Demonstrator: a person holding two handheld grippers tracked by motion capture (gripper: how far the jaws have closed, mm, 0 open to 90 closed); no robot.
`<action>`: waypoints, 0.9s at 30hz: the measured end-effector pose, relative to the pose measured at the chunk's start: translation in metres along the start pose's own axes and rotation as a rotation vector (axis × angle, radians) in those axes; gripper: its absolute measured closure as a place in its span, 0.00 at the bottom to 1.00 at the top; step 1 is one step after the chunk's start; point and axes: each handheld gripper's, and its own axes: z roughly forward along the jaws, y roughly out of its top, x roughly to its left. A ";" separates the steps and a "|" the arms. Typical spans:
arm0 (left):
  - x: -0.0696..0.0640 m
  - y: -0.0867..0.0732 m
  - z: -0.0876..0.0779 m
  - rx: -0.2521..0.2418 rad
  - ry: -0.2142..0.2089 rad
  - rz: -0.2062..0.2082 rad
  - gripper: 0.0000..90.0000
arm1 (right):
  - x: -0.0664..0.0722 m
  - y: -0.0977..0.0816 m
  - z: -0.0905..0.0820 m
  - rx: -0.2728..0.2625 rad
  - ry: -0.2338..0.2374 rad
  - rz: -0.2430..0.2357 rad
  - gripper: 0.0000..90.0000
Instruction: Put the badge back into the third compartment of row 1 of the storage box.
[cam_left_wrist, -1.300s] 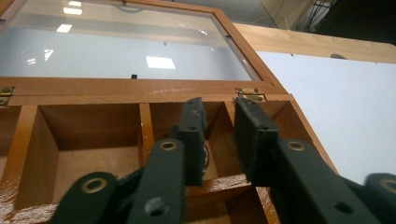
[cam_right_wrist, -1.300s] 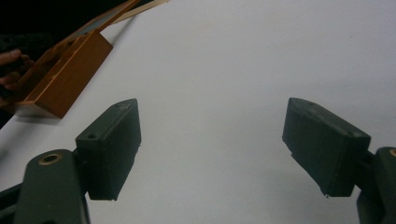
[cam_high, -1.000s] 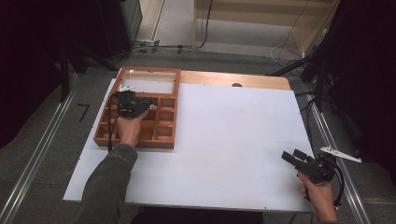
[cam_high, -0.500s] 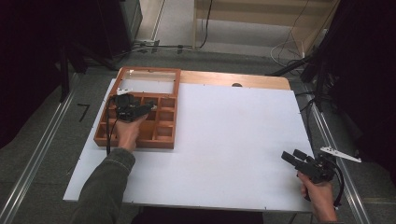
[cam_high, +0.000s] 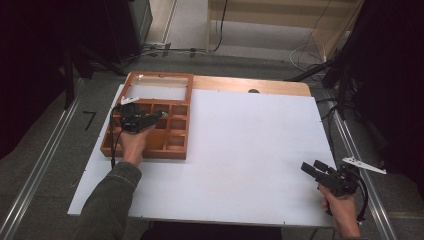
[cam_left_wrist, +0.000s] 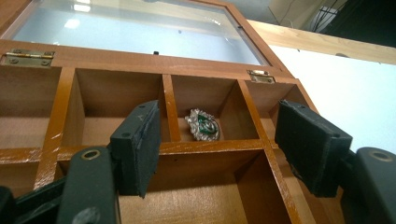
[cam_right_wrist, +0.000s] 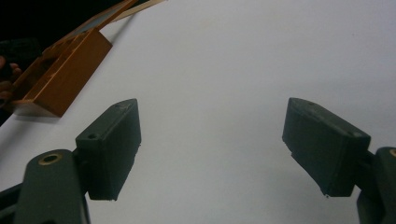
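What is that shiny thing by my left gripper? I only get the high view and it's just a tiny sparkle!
Observer: It's a silver brooch with a green middle, lying in a back-row compartment of the wooden box.
Operator: Is my left gripper holding it?
Observer: No. The left gripper has just been opening, and the brooch lies beyond the pads, untouched.
Operator: What's that flat part behind the compartments?
Observer: The box's glass lid, swung open on small brass hinges.
Operator: And my other gripper?
Observer: The right gripper is open over the bare white tabletop, with nothing between its jaws.
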 end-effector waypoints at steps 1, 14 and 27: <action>0.000 0.000 -0.001 -0.004 -0.001 -0.002 0.35 | 0.000 0.000 0.000 0.000 0.000 0.000 0.19; 0.002 -0.008 -0.008 -0.009 -0.026 0.000 0.35 | 0.000 0.000 0.000 0.000 -0.001 -0.004 0.19; 0.004 -0.013 -0.015 -0.016 -0.038 -0.009 0.35 | 0.000 0.000 0.001 0.002 -0.004 -0.003 0.19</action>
